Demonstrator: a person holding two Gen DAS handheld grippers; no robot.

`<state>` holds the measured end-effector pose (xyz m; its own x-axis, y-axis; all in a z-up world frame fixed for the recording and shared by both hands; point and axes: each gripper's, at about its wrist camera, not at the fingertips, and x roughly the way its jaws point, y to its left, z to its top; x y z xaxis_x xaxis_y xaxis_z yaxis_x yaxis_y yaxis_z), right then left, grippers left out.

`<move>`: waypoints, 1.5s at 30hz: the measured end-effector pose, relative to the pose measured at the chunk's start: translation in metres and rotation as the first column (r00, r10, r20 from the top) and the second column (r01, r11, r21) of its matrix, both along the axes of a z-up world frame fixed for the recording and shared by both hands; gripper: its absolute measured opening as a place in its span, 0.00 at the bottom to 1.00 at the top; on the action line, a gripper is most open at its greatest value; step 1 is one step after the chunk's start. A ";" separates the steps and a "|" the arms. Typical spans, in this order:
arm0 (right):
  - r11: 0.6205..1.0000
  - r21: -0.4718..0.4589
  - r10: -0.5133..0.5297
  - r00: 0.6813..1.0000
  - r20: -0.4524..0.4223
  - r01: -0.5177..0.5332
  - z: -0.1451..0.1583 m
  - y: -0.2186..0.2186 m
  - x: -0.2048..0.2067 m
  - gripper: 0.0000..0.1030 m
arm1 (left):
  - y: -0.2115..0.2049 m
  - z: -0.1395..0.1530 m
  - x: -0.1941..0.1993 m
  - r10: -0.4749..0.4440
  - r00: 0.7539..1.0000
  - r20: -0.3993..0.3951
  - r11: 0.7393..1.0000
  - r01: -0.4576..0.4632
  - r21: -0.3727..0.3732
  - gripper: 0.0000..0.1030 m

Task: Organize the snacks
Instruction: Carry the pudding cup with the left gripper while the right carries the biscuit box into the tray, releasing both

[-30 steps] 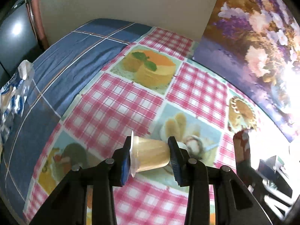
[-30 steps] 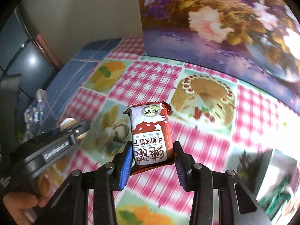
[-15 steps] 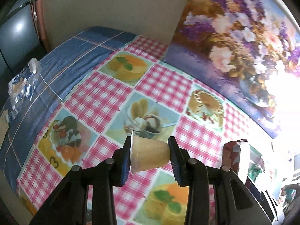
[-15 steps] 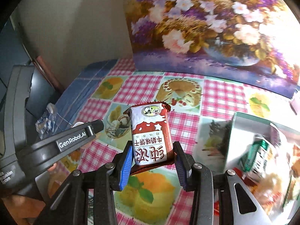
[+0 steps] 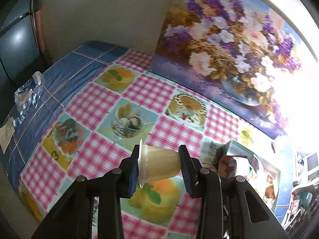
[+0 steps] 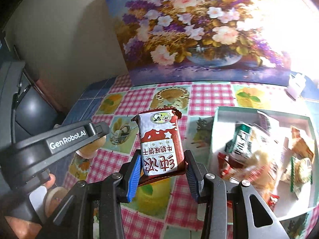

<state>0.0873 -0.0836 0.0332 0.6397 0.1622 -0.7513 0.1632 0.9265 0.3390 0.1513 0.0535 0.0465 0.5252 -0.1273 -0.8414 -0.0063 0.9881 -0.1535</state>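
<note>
Left gripper jaws pinched pudding cup sideways, lid to pad | right gripper jaws clamped biscuit packet upright | box lower right, likely destination.

A pale yellow pudding cup lies on its side, clear rim turned left, lifted clear of the counter. A red-and-white biscuit packet with a cow emblem and Chinese print stands upright in the air, its lettering upside down. To the right, an open white box with green edges rests on the counter, holding a blurred heap of wrapped snacks.
</note>
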 end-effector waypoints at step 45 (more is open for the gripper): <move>0.890 0.128 -0.432 0.899 -0.075 0.438 -0.023 -0.199 -0.116 0.43 | -0.164 -0.010 -0.101 -0.334 0.943 0.016 0.941 0.332 0.064 0.38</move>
